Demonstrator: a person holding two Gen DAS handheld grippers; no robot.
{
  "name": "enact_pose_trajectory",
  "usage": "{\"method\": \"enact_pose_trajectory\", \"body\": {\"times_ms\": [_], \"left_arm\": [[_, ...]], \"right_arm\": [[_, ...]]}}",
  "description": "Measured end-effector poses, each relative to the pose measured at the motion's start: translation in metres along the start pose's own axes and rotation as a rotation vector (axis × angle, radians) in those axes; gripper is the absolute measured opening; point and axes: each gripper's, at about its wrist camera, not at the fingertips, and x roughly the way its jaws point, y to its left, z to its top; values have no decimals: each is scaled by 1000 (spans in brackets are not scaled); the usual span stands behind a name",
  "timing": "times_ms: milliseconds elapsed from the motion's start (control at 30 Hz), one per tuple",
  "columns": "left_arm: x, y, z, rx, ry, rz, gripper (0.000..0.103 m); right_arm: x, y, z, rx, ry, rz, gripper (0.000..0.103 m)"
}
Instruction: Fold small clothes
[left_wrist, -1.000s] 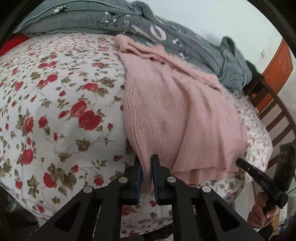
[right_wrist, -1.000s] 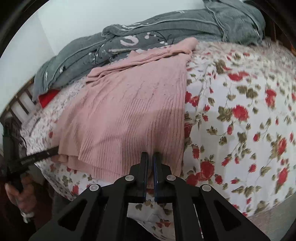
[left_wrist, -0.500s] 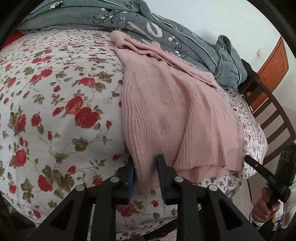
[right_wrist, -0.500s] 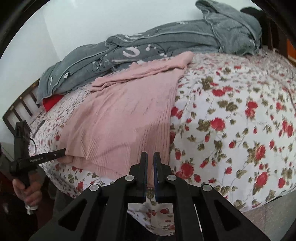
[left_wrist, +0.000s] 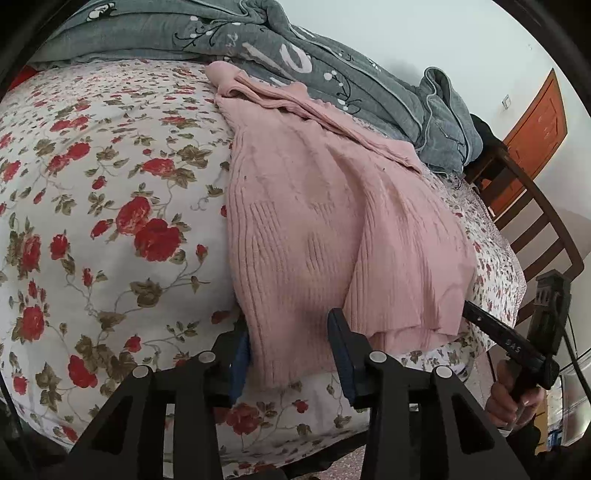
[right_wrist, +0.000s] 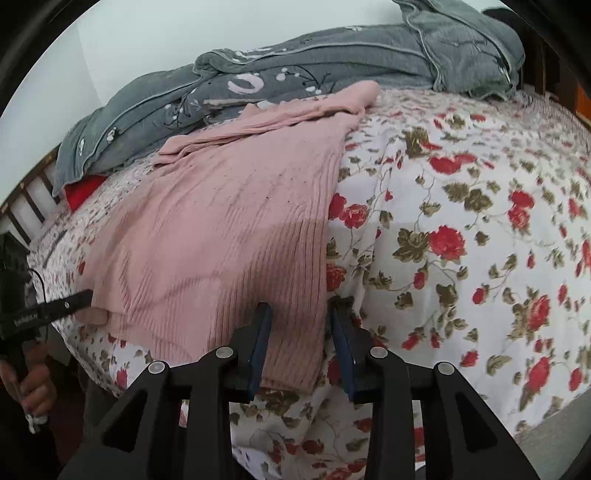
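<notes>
A pink ribbed knit garment (left_wrist: 317, 229) lies spread on the floral bed, its hem hanging over the near edge; it also shows in the right wrist view (right_wrist: 229, 236). My left gripper (left_wrist: 286, 345) is open, its fingers on either side of the hem's left corner. My right gripper (right_wrist: 301, 334) is open, its fingers on either side of the hem's right corner. The right gripper also shows at the right edge of the left wrist view (left_wrist: 469, 308), and the left gripper at the left edge of the right wrist view (right_wrist: 86, 295).
A white bedsheet with red roses (left_wrist: 110, 229) covers the bed. A grey quilt (left_wrist: 332, 74) is bunched along the far side against the wall. A wooden bed rail (left_wrist: 535, 229) and an orange door (left_wrist: 535, 129) stand to the right.
Both grippers were shut on the garment's hem a second ago; both have opened and released it. The garment has settled flatter on the bed.
</notes>
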Motion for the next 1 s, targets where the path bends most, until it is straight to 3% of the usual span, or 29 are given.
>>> {"method": "enact_pose_trajectory", "body": {"times_ms": [33, 67, 100, 233, 333, 400, 467, 767, 1000], "left_arm": [[0, 0, 0, -1, -2, 2, 38], [0, 0, -1, -4, -6, 1, 38], [0, 0, -1, -13, -9, -2, 38], [0, 3, -1, -39, -11, 7, 34], [0, 3, -2, -48, -10, 50, 21], [-1, 6, -4, -82, -7, 29, 11], [-7, 10, -5, -128, -17, -4, 10], [-41, 7, 2, -154, -71, -37, 10], [-67, 5, 13, -166, -107, -66, 9]], "right_arm": [[-1, 0, -2, -7, -3, 2, 28], [-1, 0, -4, -18, -3, 7, 12], [-2, -1, -8, -24, -4, 13, 8], [-6, -6, -13, 6, -10, 54, 7], [-2, -10, -11, 56, 6, 113, 17], [-2, -11, -11, 73, 2, 125, 17], [-7, -11, -12, 60, -7, 105, 6], [-54, -14, 1, 98, -98, 167, 5], [-75, -11, 6, 122, -111, 170, 4]]}}
